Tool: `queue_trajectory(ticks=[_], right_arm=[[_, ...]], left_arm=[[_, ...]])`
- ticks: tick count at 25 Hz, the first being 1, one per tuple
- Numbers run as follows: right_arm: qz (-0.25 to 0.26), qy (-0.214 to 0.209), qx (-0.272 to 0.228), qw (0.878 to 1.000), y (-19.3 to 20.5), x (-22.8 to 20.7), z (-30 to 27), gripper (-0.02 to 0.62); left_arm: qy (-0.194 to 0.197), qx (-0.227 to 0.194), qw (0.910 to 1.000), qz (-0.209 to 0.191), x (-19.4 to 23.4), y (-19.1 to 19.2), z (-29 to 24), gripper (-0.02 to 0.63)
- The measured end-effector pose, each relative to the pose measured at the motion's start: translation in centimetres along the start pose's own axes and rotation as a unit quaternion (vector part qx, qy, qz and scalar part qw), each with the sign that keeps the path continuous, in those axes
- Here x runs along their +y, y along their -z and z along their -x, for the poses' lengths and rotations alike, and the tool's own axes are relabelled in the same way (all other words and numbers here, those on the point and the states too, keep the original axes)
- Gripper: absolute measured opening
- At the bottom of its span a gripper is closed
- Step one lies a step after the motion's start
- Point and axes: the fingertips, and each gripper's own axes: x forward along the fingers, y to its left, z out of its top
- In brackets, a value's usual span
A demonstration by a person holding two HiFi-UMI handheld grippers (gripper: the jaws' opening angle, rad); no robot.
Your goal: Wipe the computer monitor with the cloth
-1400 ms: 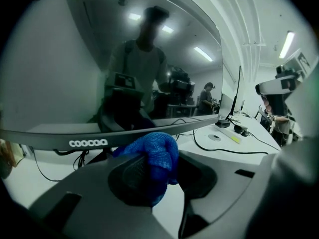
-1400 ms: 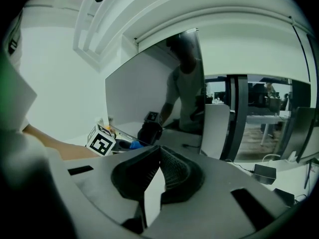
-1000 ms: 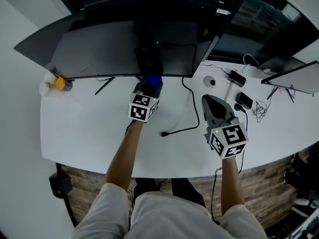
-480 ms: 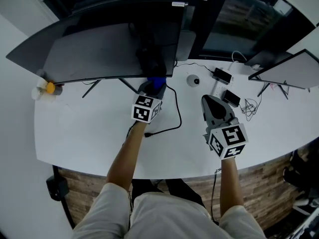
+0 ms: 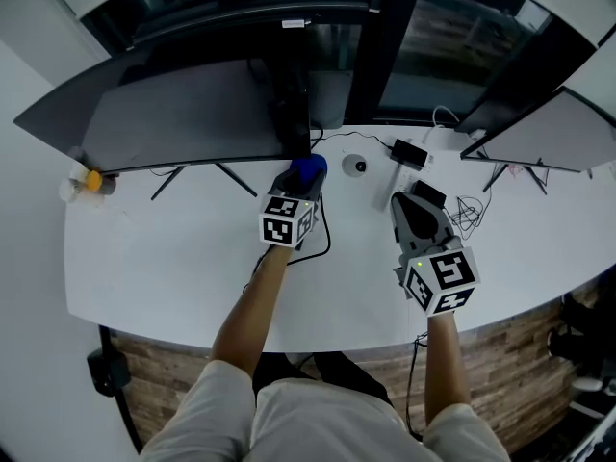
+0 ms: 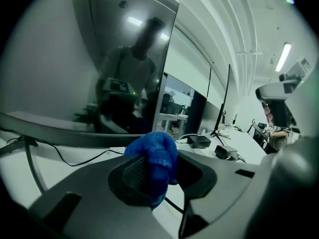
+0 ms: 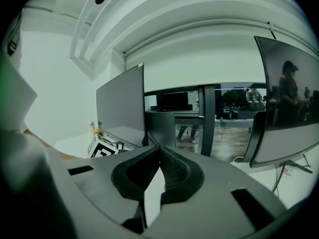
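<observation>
The head view shows both grippers over the white desk. The left gripper holds the blue cloth just beside the lower right corner of the wide monitor; whether cloth and screen touch cannot be told there. The right gripper hangs well apart from it, near a black adapter and a second monitor.

Only the left gripper view shows the grip: the fingers of the left gripper pinch a bunched wad of the cloth. It also shows the dark screen of the monitor mirroring a person, which the head view does not.

The right gripper view shows the right gripper with its tips pressed together and nothing between them.

The only print is the black-and-white marker squares on the cubes. A white label on the monitor's top edge is too small to read.
</observation>
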Motion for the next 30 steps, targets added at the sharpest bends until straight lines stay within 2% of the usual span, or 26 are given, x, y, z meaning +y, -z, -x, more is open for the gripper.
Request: queue_trajectory(ticks=[3, 6, 13, 19, 30], right_arm=[[0.002, 0.001, -0.006, 1.0, -0.3, -0.4, 0.9, 0.015], [0.004, 0.003, -0.008, 1.0, -0.5, -0.8, 1.6, 0.015], [0.009, 0.001, -0.019, 1.0, -2.3, -0.9, 3.5, 0.015], [0.017, -0.002, -0.046, 0.999, -6.3, -0.4, 4.7, 0.015], [0.025, 0.023, -0.09, 0.995, -15.1, -0.3, 7.4, 0.015]], left_arm=[[0.012, -0.003, 0.9999, 0.002, -0.9, -0.3, -0.3, 0.127], [0.015, -0.021, 0.9996, -0.015, -1.9, -1.8, -0.5, 0.126], [-0.033, -0.093, 0.9946, -0.034, -2.7, -9.1, 1.6, 0.123], [-0.051, -0.133, 0.9881, -0.057, -3.6, -15.7, 4.3, 0.123], [-0.051, -0.203, 0.9724, -0.102, -5.9, -27.2, 9.3, 0.123]])
